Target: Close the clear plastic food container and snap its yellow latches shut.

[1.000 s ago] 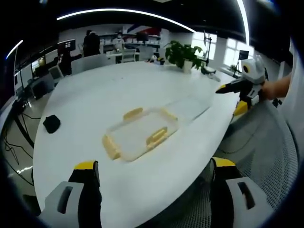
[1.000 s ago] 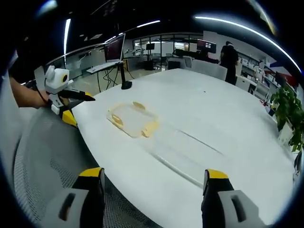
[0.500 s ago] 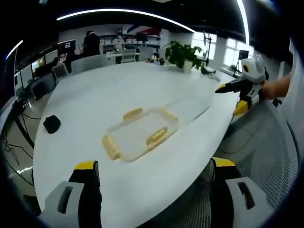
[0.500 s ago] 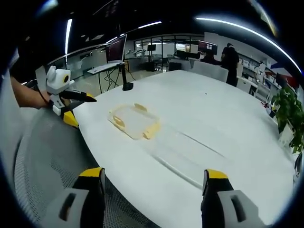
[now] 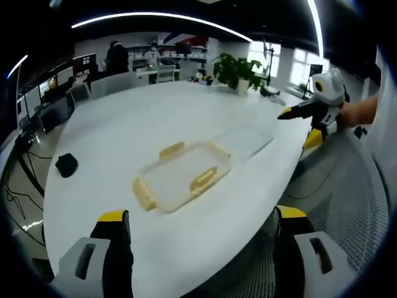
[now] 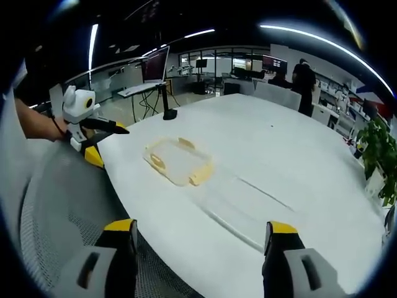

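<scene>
The clear plastic container sits open on the white table, with yellow latches along its sides. Its clear lid lies flat on the table just beyond it, toward the right gripper. My left gripper is open and held back off the table's near edge, short of the container. The right gripper hovers open past the table's far right edge. In the right gripper view, the container and lid lie ahead of my open right gripper. The left gripper is open at the left.
A small black object lies on the table to the left. A potted plant stands at the far end. A grey mesh chair is below the table edge. A monitor stand and people are farther back.
Both views have shifted slightly with the hands. The container and lid lie where they were, and both grippers are open as before.
</scene>
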Action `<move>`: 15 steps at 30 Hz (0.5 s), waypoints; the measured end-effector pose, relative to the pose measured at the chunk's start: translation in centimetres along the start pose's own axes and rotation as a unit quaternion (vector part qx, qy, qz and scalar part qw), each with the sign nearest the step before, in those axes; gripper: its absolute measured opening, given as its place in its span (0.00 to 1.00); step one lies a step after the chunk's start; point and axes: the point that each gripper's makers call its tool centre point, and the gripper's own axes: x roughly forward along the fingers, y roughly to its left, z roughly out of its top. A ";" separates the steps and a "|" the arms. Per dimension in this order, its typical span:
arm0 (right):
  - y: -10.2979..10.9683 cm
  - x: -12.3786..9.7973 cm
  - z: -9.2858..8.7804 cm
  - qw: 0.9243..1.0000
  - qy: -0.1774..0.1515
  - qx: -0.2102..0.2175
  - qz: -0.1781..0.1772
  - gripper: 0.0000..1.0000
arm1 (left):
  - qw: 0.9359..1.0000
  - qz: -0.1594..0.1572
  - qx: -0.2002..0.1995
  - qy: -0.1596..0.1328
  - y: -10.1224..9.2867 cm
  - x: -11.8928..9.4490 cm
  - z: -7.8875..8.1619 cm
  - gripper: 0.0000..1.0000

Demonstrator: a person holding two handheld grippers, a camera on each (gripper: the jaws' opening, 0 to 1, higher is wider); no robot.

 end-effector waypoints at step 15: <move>0.8 0.6 1.7 0.999 0.002 -0.032 0.024 0.79 | 1.000 -0.015 0.023 0.013 0.3 0.4 0.0 0.91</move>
